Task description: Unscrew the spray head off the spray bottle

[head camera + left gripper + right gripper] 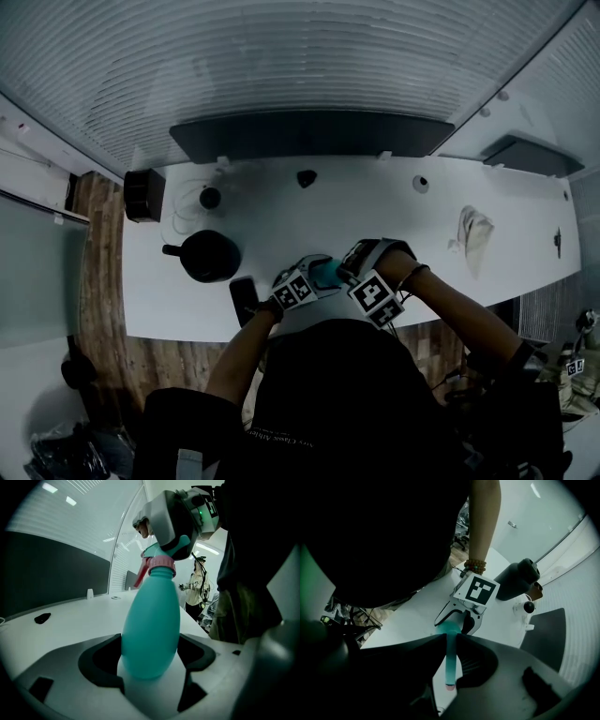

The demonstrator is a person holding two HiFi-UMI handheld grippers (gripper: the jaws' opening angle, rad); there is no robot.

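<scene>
The teal, egg-shaped plastic spray bottle (152, 625) is held off the long white table (450, 187), close in front of the person, so that both ends can be worked at once. The left gripper (151, 667) is clenched on the bottle's rounded lower body, which fills the gap between its jaws. It points forward and a little down, serving as the fixed anchor against the twist. The bottle rises away from these jaws, leaning slightly, to its pink screw collar (161, 566) and the red trigger (142, 576) beside it. The right gripper (450, 639) comes down on the bottle from above and is closed on the teal-and-pink spray head (450, 665). In its own view a narrow teal strip with a pink tip runs between the nearly meeting jaws, probably the top of the head seen end-on, though the view is dark. Gripping from straight above puts that wrist in line with the bottle's neck, so rolling the hand turns the thread. The collar looks seated on the neck, so the unscrewing seems under way rather than finished. The two grippers sit close together, with the bottle spanning between them.
</scene>
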